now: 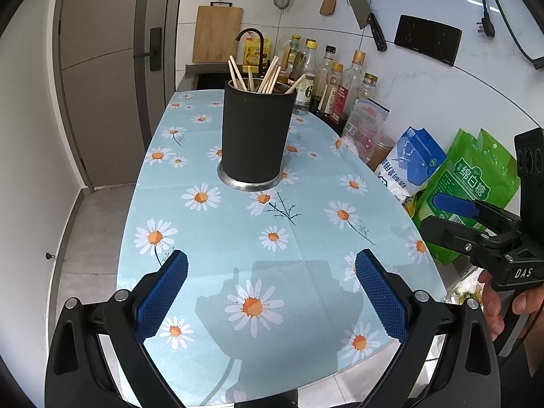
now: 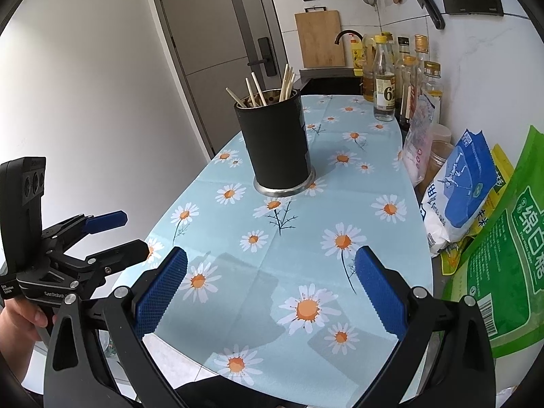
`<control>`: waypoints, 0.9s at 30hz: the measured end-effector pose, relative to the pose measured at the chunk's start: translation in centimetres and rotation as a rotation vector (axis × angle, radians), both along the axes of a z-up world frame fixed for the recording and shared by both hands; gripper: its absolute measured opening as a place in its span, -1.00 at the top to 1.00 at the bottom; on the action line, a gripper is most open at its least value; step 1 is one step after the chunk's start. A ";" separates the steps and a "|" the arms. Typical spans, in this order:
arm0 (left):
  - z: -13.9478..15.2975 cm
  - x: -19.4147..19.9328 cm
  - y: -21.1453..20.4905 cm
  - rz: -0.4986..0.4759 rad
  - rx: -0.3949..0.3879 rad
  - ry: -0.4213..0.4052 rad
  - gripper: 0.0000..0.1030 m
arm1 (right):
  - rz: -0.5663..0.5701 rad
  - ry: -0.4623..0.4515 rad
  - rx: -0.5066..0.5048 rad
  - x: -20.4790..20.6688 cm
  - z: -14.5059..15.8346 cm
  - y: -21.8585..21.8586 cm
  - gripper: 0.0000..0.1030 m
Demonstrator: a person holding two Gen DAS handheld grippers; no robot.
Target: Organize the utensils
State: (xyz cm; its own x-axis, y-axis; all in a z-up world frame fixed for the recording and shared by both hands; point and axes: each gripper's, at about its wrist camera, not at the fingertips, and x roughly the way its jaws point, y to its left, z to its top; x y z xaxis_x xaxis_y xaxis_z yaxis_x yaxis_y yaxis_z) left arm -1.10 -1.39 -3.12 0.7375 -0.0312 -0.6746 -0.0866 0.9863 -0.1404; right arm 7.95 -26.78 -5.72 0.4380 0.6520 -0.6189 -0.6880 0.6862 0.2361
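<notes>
Pale-blue cloth printed with daisies covers the tabletop (image 1: pixel 217 238), the largest surface in both views. Black utensil holder (image 1: pixel 255 132), a cylinder on a flared metal base, stands upright on the far half of the cloth and serves as the landmark. Wooden chopsticks (image 1: pixel 268 76) stand inside the holder, their ends fanning out above its rim. Right of the holder, along the wall edge of the tabletop, lie a green sugar bag (image 1: pixel 469 187) and a blue-and-white bag (image 1: pixel 411 163); behind and to the right of the holder stands a row of condiment bottles (image 1: pixel 340 81). Behind the holder a wooden cutting board (image 1: pixel 217 34) leans against the tiled wall.

Left tool (image 1: pixel 272 292) hovers over the near edge of the cloth, in front of the holder, jaws spread wide and holding nothing. Right tool (image 2: pixel 272 292) hovers in front of and to the right of the holder, likewise spread wide and empty, its blue pads (image 2: pixel 380 292) clear of every object.
</notes>
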 end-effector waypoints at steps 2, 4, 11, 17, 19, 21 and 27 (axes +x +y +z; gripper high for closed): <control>0.0 0.0 -0.1 -0.003 0.002 0.000 -0.87 | 0.001 0.000 0.001 0.0 0.0 0.1 -0.90; 0.0 0.1 -0.1 -0.006 0.004 -0.002 -0.87 | 0.004 0.001 0.001 0.0 0.0 0.1 -0.90; -0.1 0.2 -0.1 -0.004 0.002 0.005 -0.87 | 0.004 0.005 -0.003 0.2 -0.2 0.2 -0.90; -0.3 0.3 -0.1 -0.004 0.002 0.013 -0.87 | 0.002 0.011 -0.002 0.2 -0.3 0.2 -0.90; -0.4 0.4 -0.1 -0.005 0.001 0.015 -0.87 | 0.002 0.010 -0.004 0.3 -0.3 0.2 -0.90; -0.4 0.5 -0.1 -0.008 0.001 0.017 -0.87 | 0.002 0.013 -0.001 0.3 -0.3 0.2 -0.90; -0.6 0.5 -0.1 -0.012 -0.002 0.024 -0.87 | 0.000 0.014 -0.002 0.3 -0.5 0.0 -0.90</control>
State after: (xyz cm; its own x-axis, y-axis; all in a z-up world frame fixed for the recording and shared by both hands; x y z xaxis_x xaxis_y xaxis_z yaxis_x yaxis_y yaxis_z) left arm -0.60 -1.53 -3.73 0.7210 -0.0410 -0.6917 -0.0785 0.9870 -0.1403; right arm 8.23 -26.79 -6.26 0.4295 0.6508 -0.6261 -0.6844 0.6869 0.2446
